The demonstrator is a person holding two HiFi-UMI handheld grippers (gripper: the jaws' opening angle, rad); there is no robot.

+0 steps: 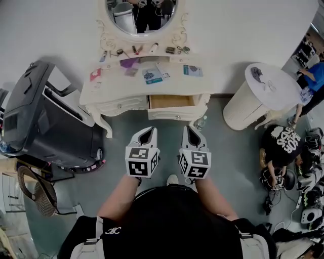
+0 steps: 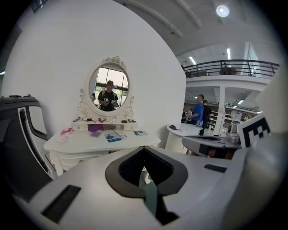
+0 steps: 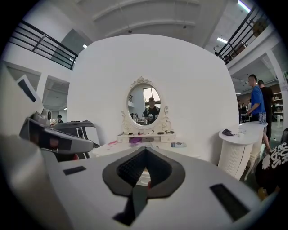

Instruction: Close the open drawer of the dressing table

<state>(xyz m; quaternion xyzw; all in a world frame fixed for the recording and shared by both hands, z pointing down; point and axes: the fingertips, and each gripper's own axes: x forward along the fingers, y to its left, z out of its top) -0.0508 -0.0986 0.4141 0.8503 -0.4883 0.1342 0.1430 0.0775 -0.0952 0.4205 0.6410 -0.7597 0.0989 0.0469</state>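
Grippers are sitting side by side just ahead of your chest. The left gripper (image 1: 151, 129) and the right gripper (image 1: 188, 127) are both pointing at the dressing table. In each gripper view the fingertips are pressing together at the front of a dark teardrop gap, pinching nothing. Each marker cube, left (image 1: 140, 162) and right (image 1: 196, 164), is showing you square black-and-white codes rather than words.

Just beyond the tips, and apart from them, the open drawer (image 1: 172, 101) is standing pulled out on the right half of the dressing table (image 1: 116, 88). Its white front (image 1: 174, 116) is facing you and its bare wooden bottom is showing. A small clear bottle (image 1: 201, 122) is lying on the floor beside the table's right front leg; you cannot tell what is in it.

On the tabletop, a blue-printed packet (image 1: 152, 76), a purple item (image 1: 129, 62) and a pink one (image 1: 95, 75) are lying flat, their print too small to read. Small cosmetics are lining the ledge under the oval mirror (image 1: 142, 15).

Off to your right, a crouching person's black shirt (image 1: 283, 141) is showing white lettering that begins "ROS".
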